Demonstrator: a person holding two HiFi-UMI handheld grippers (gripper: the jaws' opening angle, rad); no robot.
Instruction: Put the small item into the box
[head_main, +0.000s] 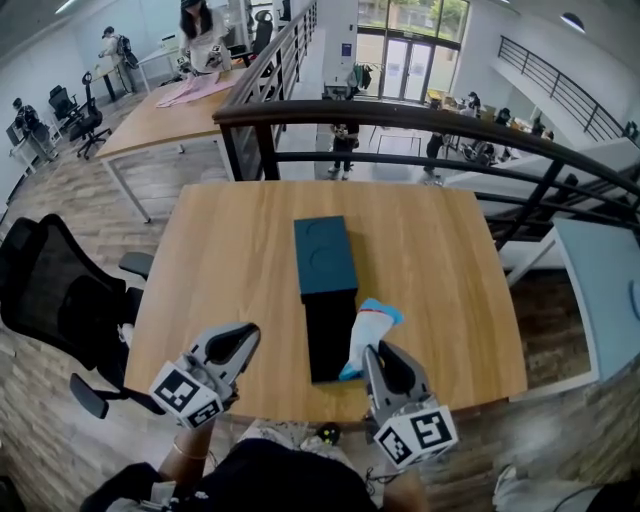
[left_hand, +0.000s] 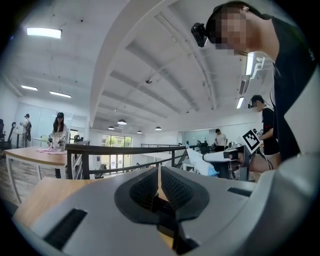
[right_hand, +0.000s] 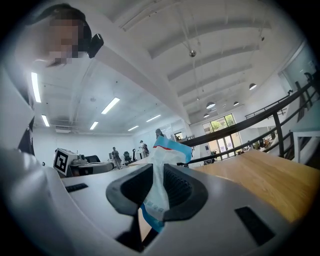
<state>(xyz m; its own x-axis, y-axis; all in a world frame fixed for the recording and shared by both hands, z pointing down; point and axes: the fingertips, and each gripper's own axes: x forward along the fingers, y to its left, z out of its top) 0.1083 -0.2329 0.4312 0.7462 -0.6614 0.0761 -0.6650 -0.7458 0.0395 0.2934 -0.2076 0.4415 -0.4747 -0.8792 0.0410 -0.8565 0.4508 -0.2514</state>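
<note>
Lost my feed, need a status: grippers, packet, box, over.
Left gripper shut, empty. Right gripper shut on packet, at the box right edge, not yet inside. Nothing in the way.

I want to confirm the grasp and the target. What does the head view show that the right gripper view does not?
Only the head view shows the box on the table, its teal part and black part end to end, beside the packet. Only the right gripper view shows, close up, the right claw shut on the white and blue packet. Both show the packet held in the right claw, the wooden table and the black railing.
</note>
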